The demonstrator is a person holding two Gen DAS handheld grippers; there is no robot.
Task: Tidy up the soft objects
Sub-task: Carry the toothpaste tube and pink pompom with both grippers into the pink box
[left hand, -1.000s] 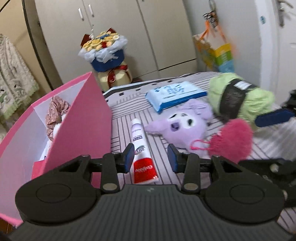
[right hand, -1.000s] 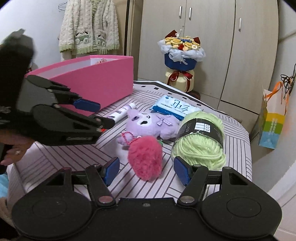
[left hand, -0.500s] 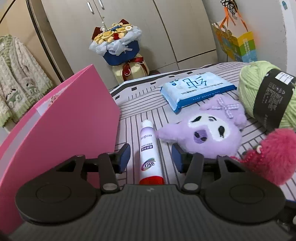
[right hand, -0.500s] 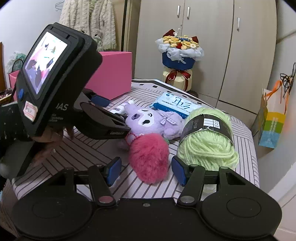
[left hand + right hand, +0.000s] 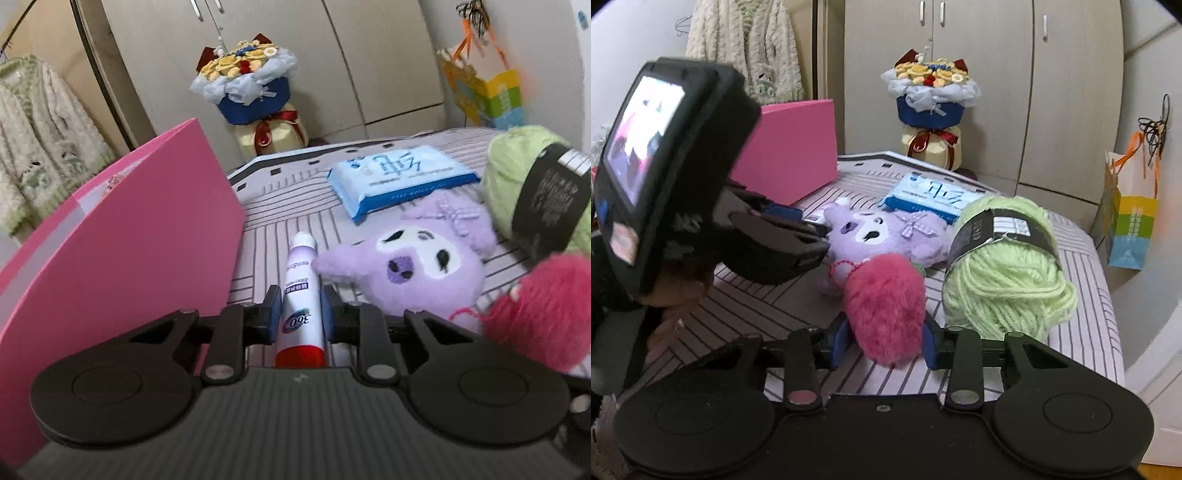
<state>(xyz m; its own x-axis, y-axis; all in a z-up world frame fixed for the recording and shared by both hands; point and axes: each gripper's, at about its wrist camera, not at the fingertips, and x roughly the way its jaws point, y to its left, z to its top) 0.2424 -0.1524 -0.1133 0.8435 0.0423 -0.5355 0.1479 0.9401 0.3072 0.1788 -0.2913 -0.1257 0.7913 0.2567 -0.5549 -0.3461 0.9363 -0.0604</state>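
Counting gives one pink fluffy pompom, one purple plush toy, one ball of green yarn, one pack of wet wipes, one tube and one pink box, all on the striped table cover.

The pompom is round and long-haired. The plush is soft with a white face and a checked bow. The yarn is loose strands with a black paper band. The tube is smooth plastic, white and lilac with a red end, and the box has flat stiff walls.

The left gripper has its blue pads pressed on both sides of the tube, which lies just right of the box. The right gripper pinches the near end of the pompom, which touches the plush.

Only the right view shows the screen on the back of the left gripper; only the left view shows the whole tube. Both show the bouquet far behind.
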